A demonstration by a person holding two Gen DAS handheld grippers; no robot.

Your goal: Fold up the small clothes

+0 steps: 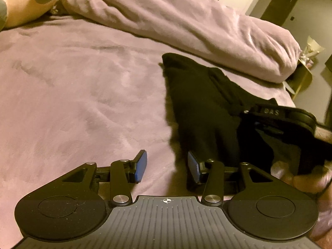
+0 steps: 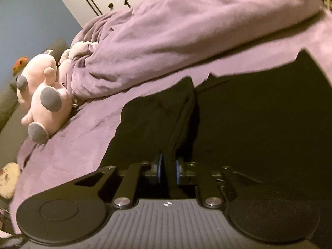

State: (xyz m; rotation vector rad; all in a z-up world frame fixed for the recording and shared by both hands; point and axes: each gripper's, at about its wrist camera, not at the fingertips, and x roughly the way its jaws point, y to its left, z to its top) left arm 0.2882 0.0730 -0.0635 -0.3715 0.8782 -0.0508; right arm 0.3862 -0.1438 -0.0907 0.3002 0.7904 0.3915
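I see the bed sheet (image 1: 72,95), a mauve plush sheet, filling most of both views, creased but lying flat. Across the top of the left wrist view a bunched duvet (image 1: 186,25) of the same mauve runs from the upper middle down to the right edge; in the right wrist view it spans the upper half of the frame.

The task's thing, a black garment (image 2: 259,114), lies on the sheet just below the duvet. In the right wrist view it covers the centre and right of the frame, with a raised ridge of fabric running down the middle toward my gripper. In the left wrist view it sits right of centre and reaches down to the lower right. I cannot tell what kind of garment it is.

A pink plush toy (image 2: 43,101) with grey foot pads lies at the left of the right wrist view, next to the duvet's end; it also shows in the upper left corner of the left wrist view.

My right gripper (image 2: 168,170) is pinched narrow on the garment's ridge, the blue pads (image 2: 159,166) pressing the fold from both sides. In the left wrist view its black body enters from the right edge, over the garment.

My left gripper (image 1: 167,166) stands partly parted above the sheet, gripping nothing; its right-hand pad sits at the garment's left edge.
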